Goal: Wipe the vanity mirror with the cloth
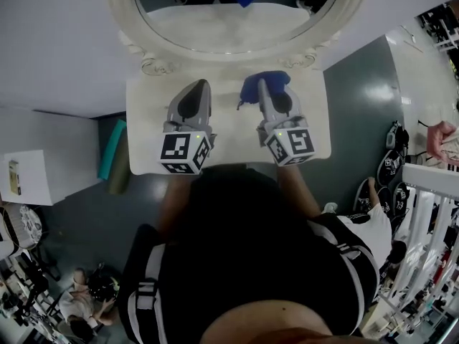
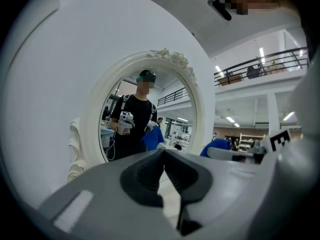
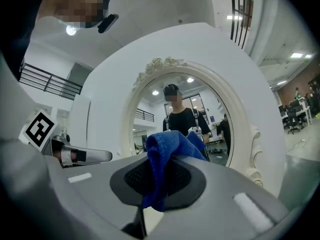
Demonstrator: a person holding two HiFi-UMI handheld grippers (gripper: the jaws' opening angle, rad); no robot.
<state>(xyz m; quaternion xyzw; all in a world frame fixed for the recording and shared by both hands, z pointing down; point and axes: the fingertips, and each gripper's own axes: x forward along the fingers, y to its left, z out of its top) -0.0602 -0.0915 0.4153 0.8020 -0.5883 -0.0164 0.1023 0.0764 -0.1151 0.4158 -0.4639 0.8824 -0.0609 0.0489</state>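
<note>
One blue cloth [image 3: 165, 151] is pinched in the closed right claw [image 1: 262, 86], bunched over its tips just before the oval mirror [image 1: 237, 27]. The left claw [image 2: 164, 153] beside it is closed with nothing in it. Both are over a cream desk [image 1: 143, 120] against a white wall [image 1: 57, 41]; whether they touch the desk is unclear. Dark floor [image 1: 351, 99] lies on either side. Around is a hall with a railed balcony [image 2: 260, 66]. The head view cuts off the mirror's top; its glass reflects the person.
</note>
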